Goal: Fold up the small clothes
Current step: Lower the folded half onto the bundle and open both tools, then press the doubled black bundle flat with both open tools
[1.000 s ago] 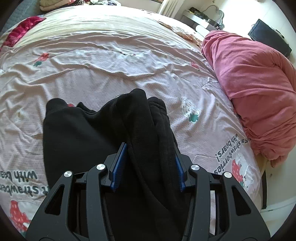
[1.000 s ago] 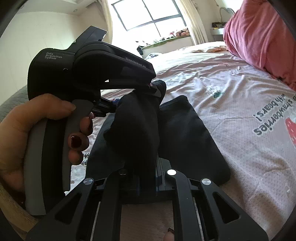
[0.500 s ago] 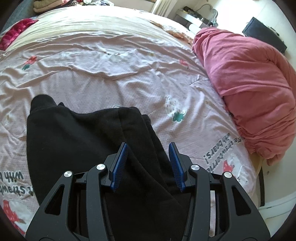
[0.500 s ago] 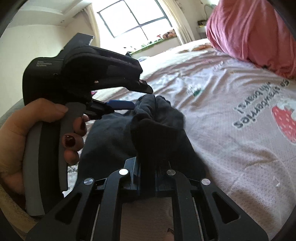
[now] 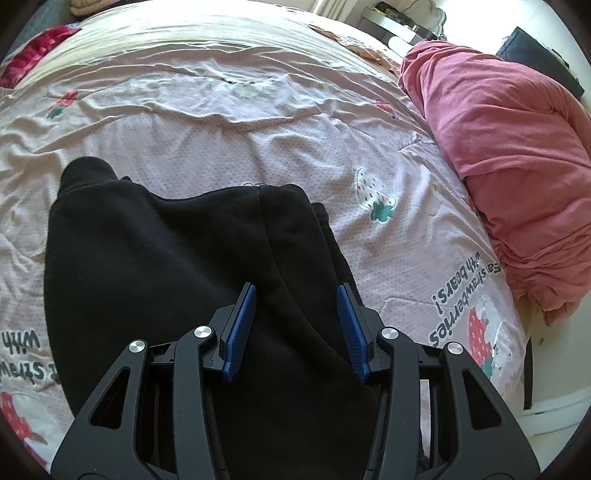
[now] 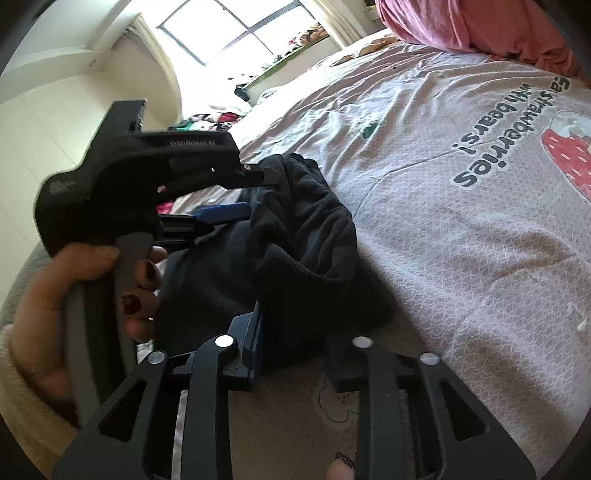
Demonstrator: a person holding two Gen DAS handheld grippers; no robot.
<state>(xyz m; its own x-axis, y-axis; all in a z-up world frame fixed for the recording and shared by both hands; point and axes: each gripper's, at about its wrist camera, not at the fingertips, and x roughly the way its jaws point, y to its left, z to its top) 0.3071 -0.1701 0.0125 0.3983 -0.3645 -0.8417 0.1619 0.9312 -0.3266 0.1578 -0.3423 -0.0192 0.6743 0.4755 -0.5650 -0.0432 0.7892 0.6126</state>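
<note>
A black garment (image 5: 166, 277) lies partly folded on the pink strawberry-print bedsheet (image 5: 221, 140). In the left wrist view my left gripper (image 5: 295, 321) hangs just above it, and a thick ridge of the cloth runs between its blue pads (image 5: 240, 328). The right wrist view shows a hand (image 6: 74, 295) holding the left gripper (image 6: 258, 195), which is shut on a bunched edge of the black garment (image 6: 306, 229). The jaws of my right gripper (image 6: 295, 354) are opening low over the bed. A fold of the garment still sits between them, against the left pad (image 6: 255, 343).
A heaped pink-red duvet (image 5: 498, 166) fills the right side of the bed, near the bed's edge (image 5: 528, 350). More clothes (image 6: 214, 120) are piled at the far end under a bright window (image 6: 229, 33). Wrinkled sheet stretches beyond the garment.
The lifted bundle has come down and now lies flatter on the sheet. Both grippers sank with it. The right gripper, shut on the fold before, has parted its jaws and rolled.
</note>
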